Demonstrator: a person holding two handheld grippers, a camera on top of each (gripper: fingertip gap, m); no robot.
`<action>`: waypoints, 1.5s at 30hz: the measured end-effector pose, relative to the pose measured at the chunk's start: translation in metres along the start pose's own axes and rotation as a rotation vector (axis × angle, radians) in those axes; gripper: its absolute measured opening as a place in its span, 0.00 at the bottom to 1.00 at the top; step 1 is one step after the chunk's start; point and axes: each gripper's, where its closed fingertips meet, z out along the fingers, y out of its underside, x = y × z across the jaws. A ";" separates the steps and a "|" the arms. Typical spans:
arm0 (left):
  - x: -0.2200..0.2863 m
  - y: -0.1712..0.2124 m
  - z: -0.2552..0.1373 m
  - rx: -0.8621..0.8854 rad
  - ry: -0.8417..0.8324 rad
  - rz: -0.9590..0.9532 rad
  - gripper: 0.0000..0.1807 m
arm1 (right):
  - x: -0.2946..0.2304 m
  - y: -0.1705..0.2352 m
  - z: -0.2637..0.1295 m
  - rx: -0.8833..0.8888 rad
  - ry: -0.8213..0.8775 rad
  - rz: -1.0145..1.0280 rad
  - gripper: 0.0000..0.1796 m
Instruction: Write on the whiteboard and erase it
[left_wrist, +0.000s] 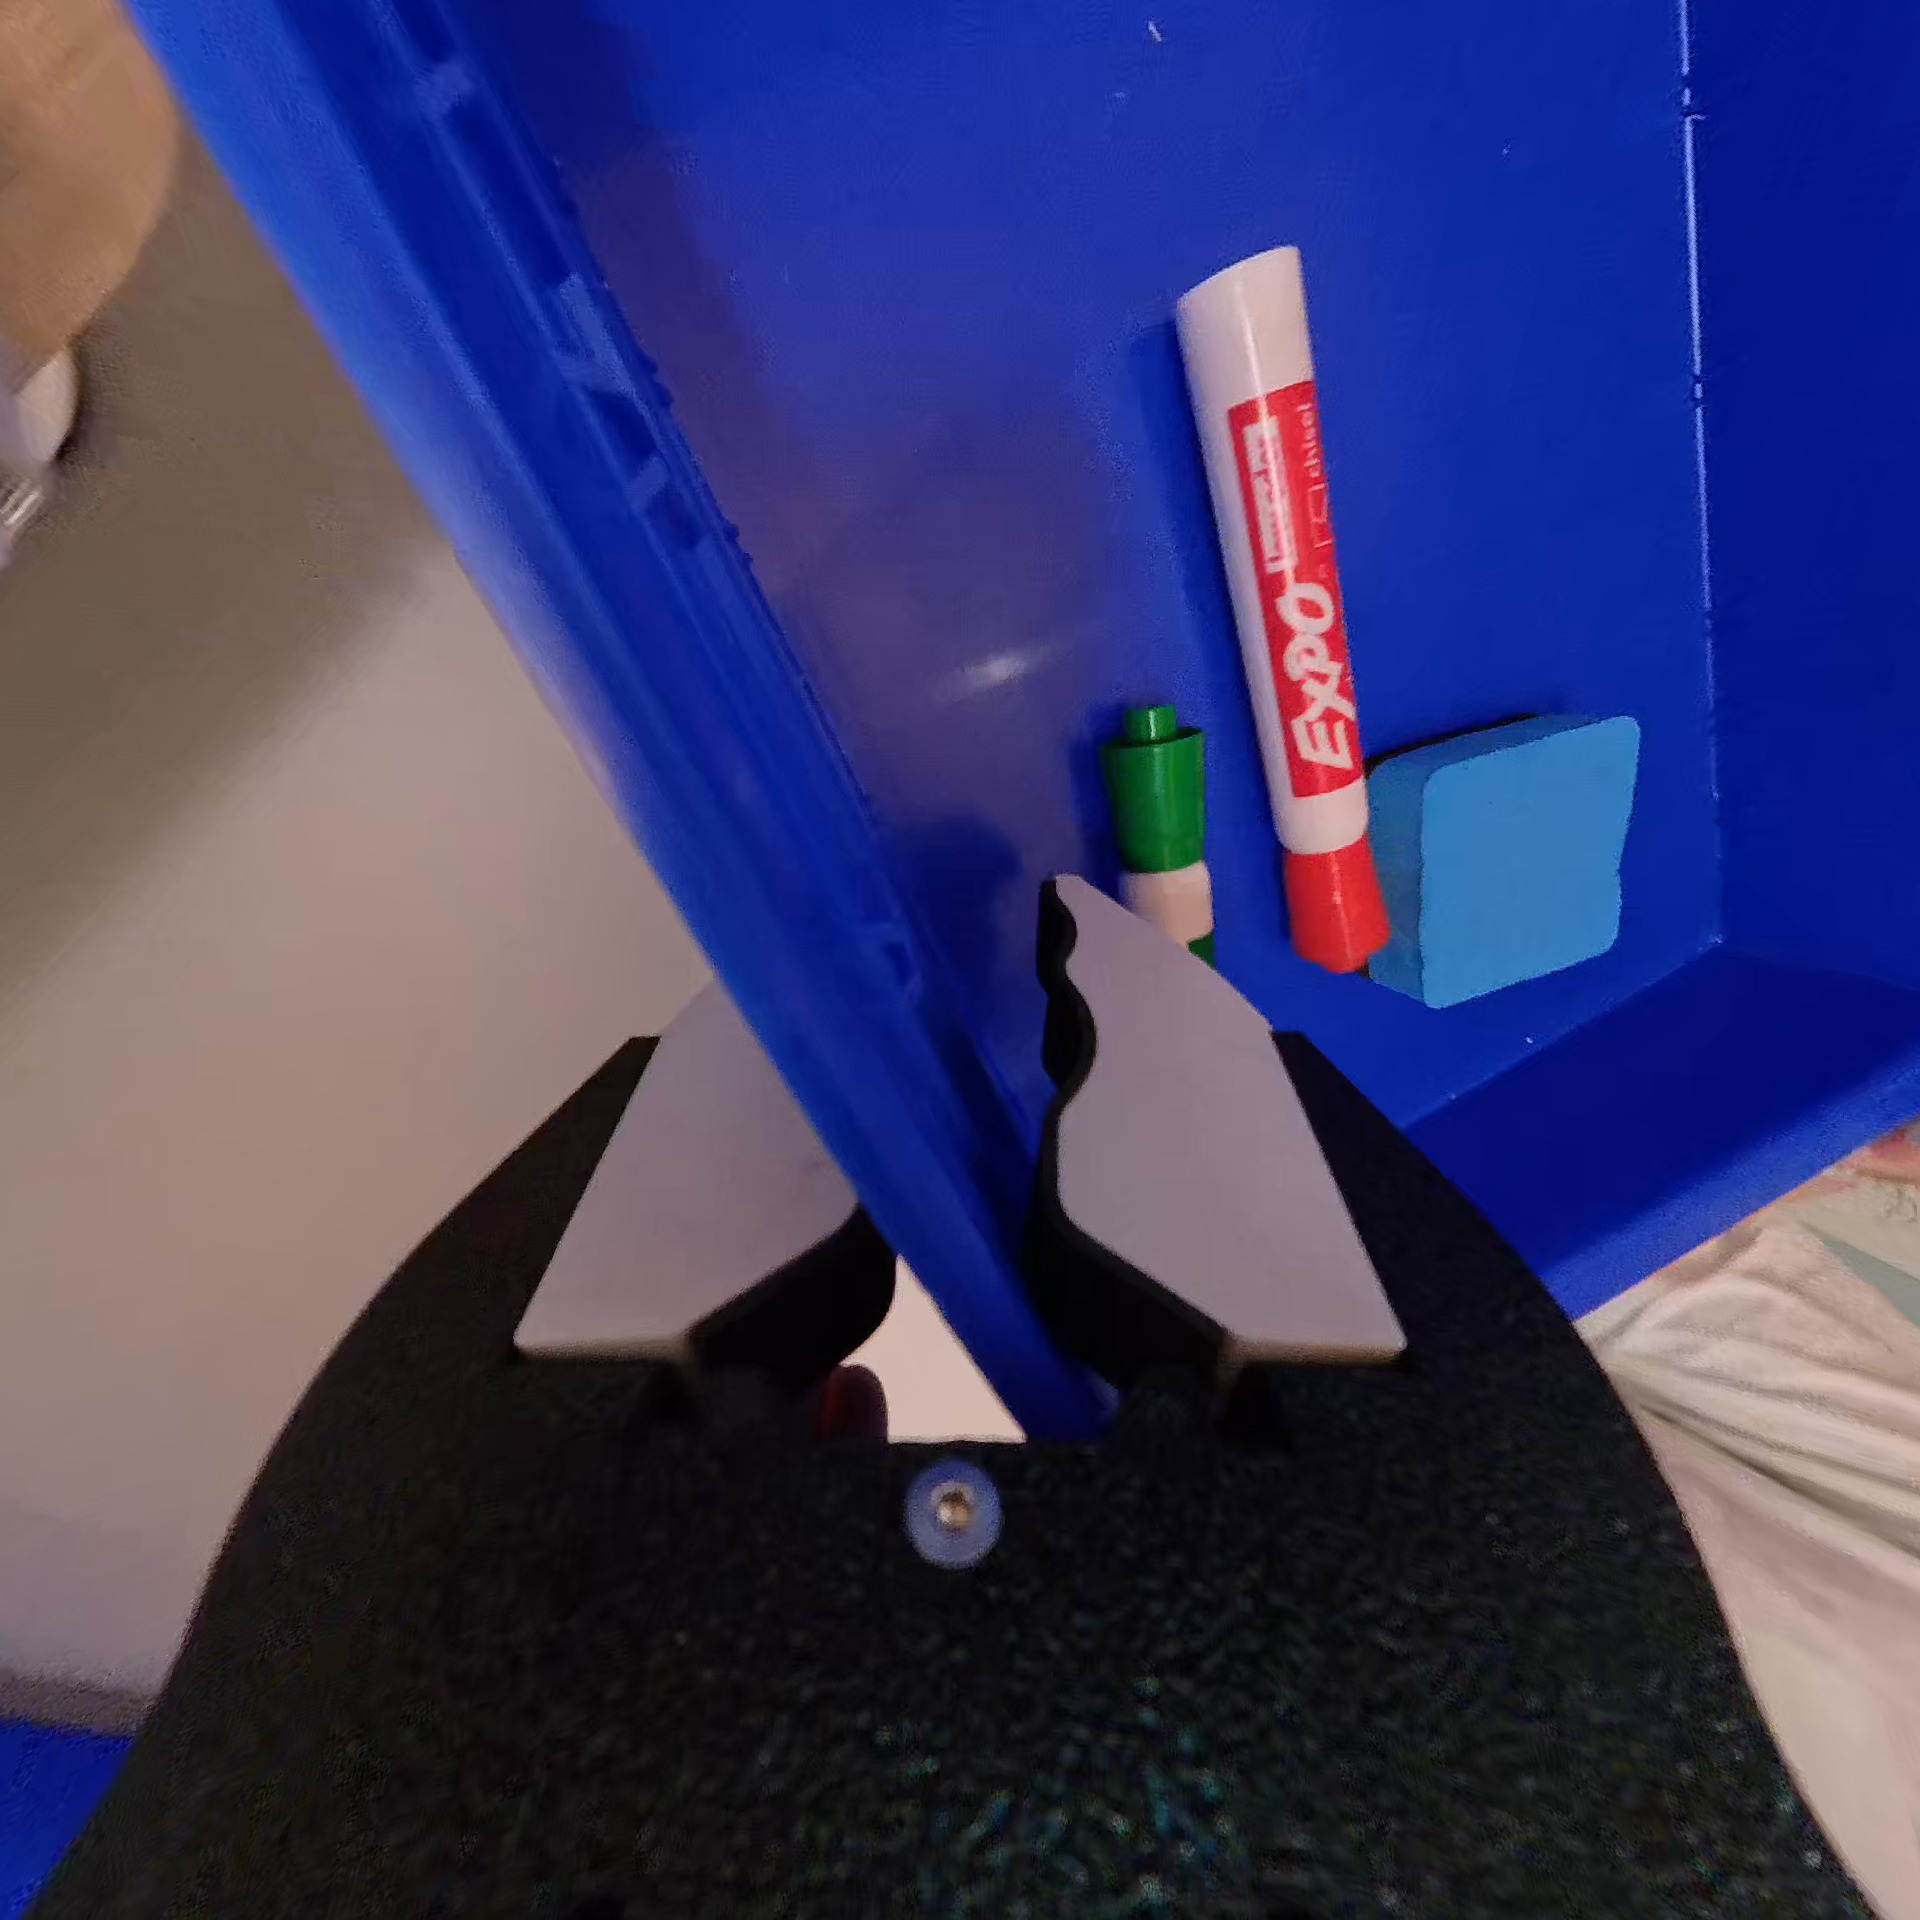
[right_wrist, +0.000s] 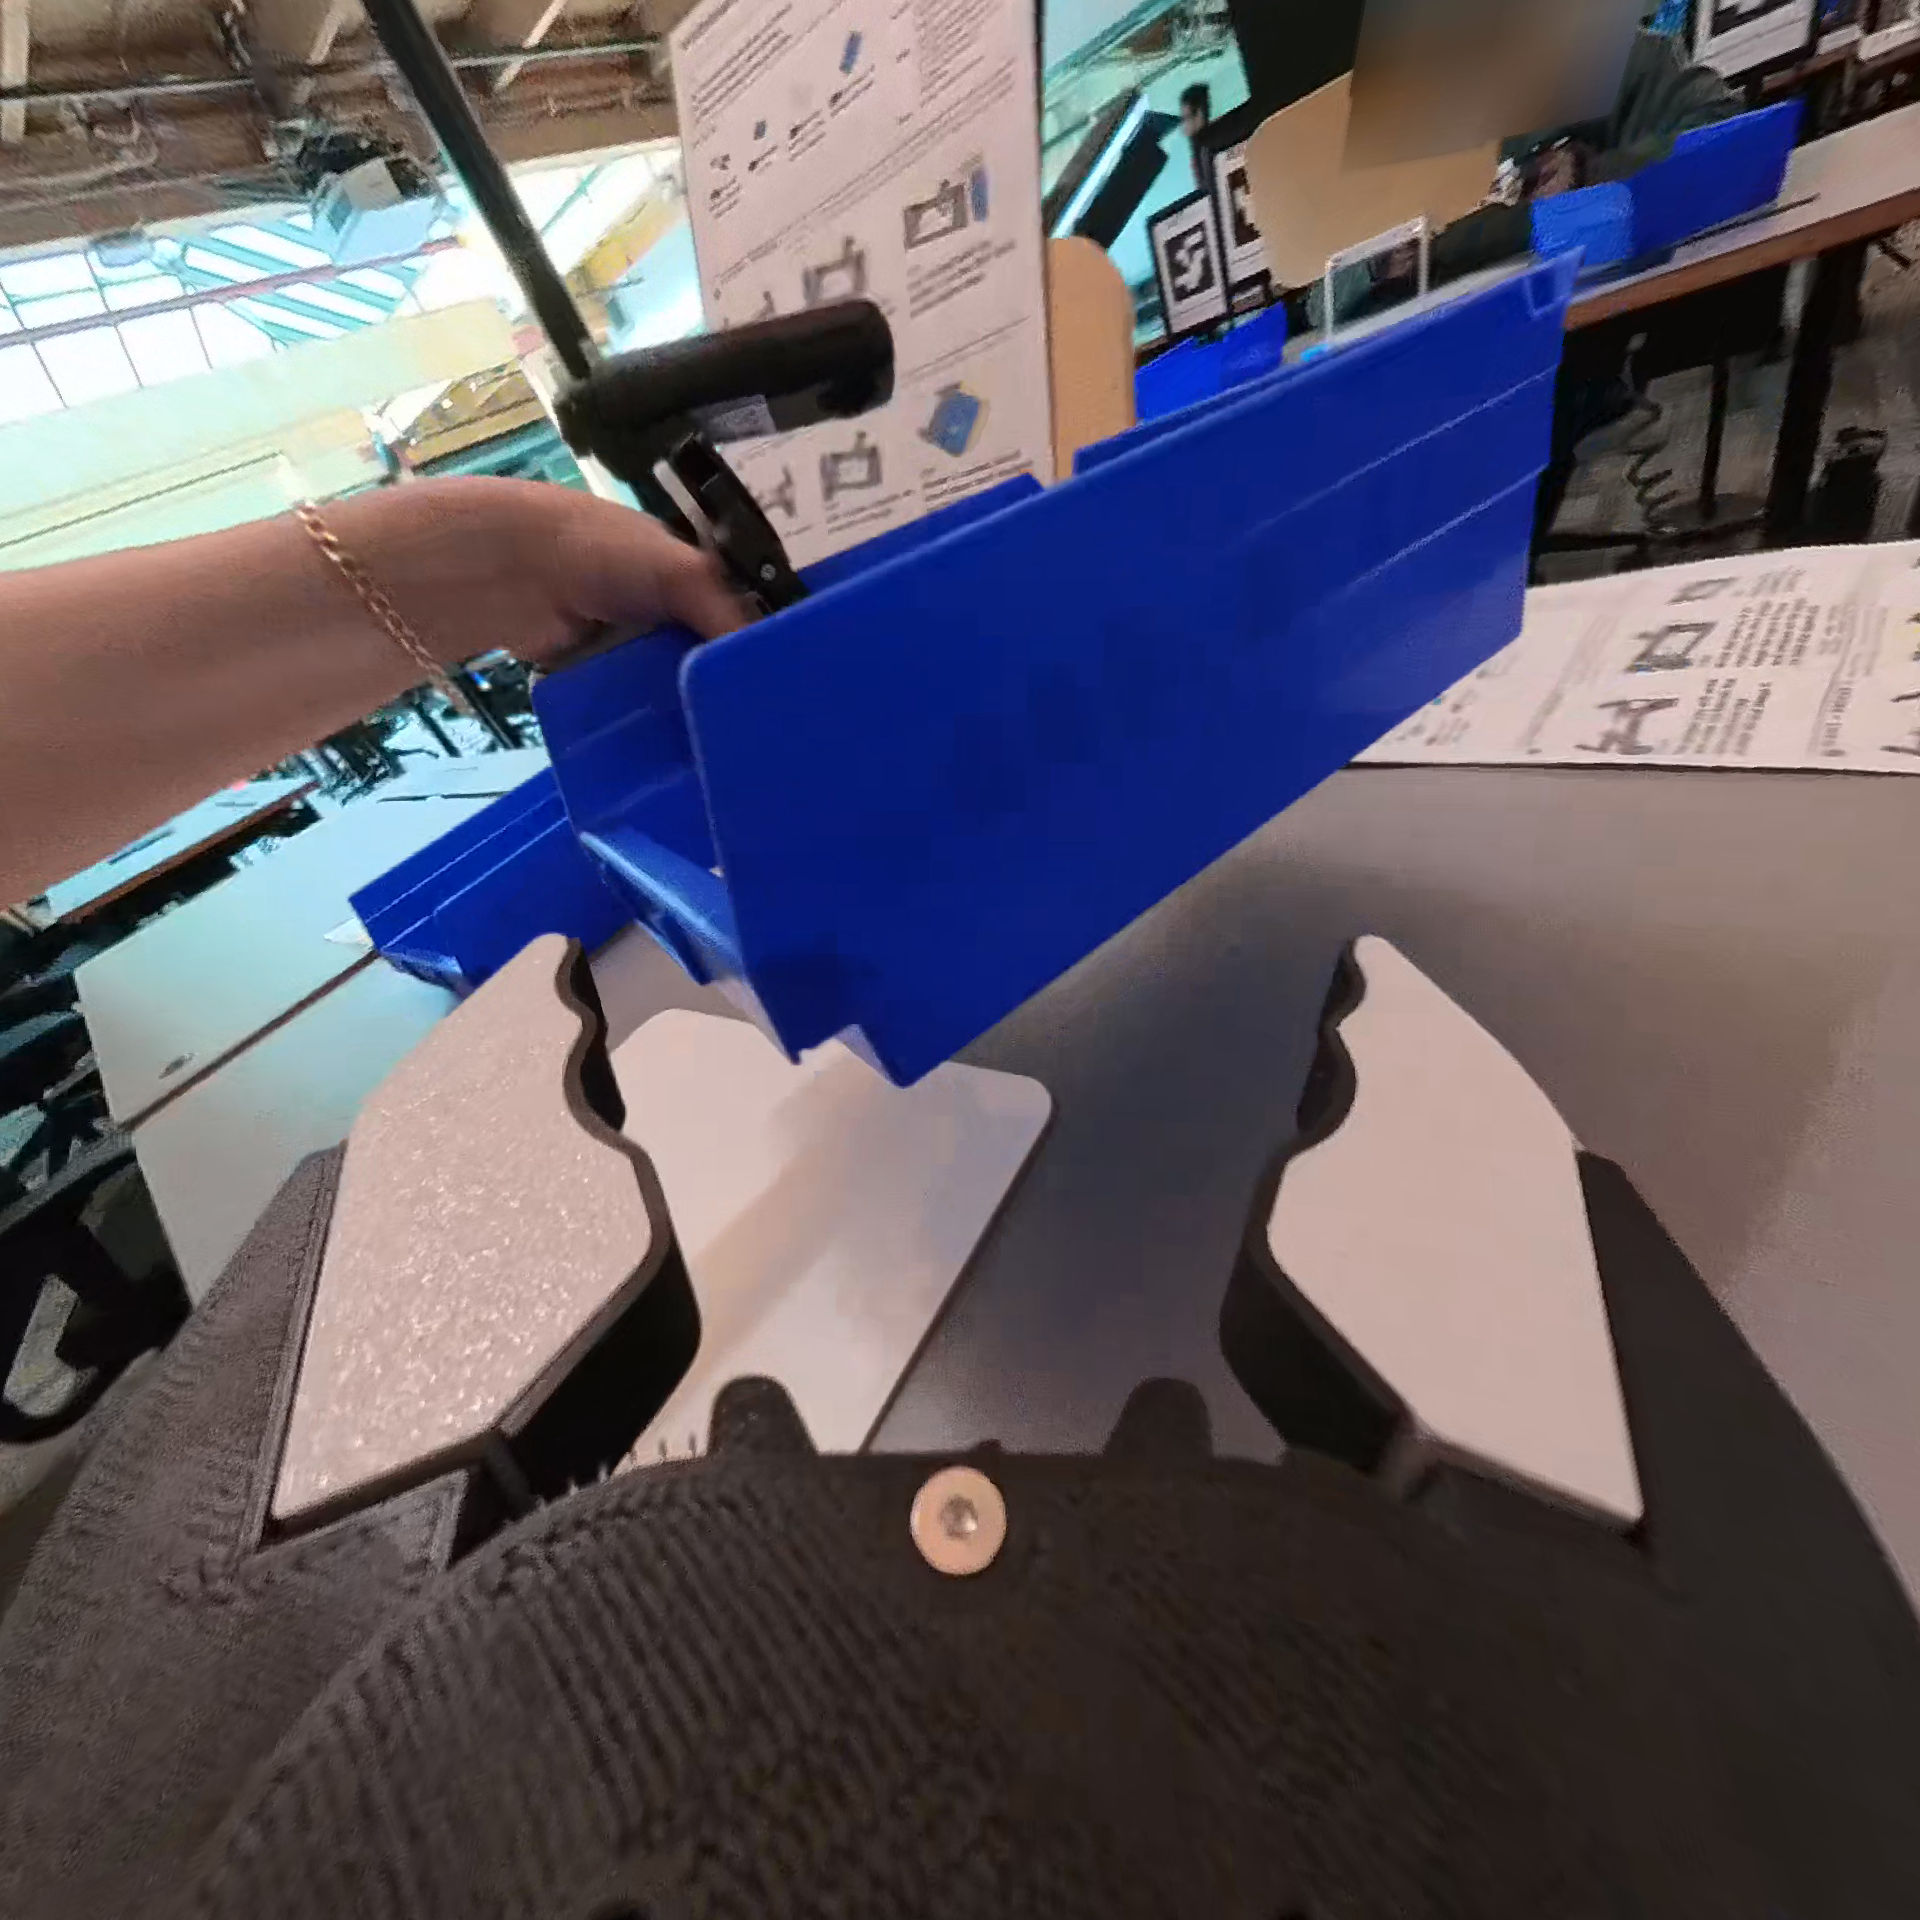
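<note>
My left gripper (left_wrist: 894, 956) is shut on the side wall of a blue bin (left_wrist: 935, 312), which is tilted. Inside the bin lie a red-capped white marker (left_wrist: 1283, 603), a green-capped marker (left_wrist: 1158, 800) partly behind my finger, and a light blue eraser (left_wrist: 1496, 862) in the corner. In the right wrist view the bin (right_wrist: 1091, 727) hangs tilted, its low end over a small whiteboard (right_wrist: 831, 1195) that lies flat on the grey table (right_wrist: 1558, 883). My right gripper (right_wrist: 961, 951) is open and empty just above the whiteboard. The left gripper (right_wrist: 748, 551) and the hand (right_wrist: 499, 571) holding it show at the bin's far rim.
More blue bin parts (right_wrist: 488, 883) lie on the table left of the held bin. A printed sheet (right_wrist: 1662, 665) lies at the right, and a poster board (right_wrist: 862, 208) stands behind. Other tables with blue bins (right_wrist: 1662, 177) are farther back. The gap from one gripper's tips to the other's is roughly 25 cm.
</note>
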 end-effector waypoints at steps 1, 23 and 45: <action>-0.008 0.011 -0.013 0.004 0.002 -0.005 0.15 | -0.011 0.002 0.008 -0.015 -0.017 -0.017 0.72; -0.274 0.382 -0.286 0.209 -0.138 -0.523 0.15 | -0.264 0.147 0.308 -0.479 -0.264 -0.024 0.63; -0.402 0.542 -0.315 0.258 -0.151 -0.798 0.15 | -0.302 0.243 0.518 -0.859 -0.003 0.072 0.31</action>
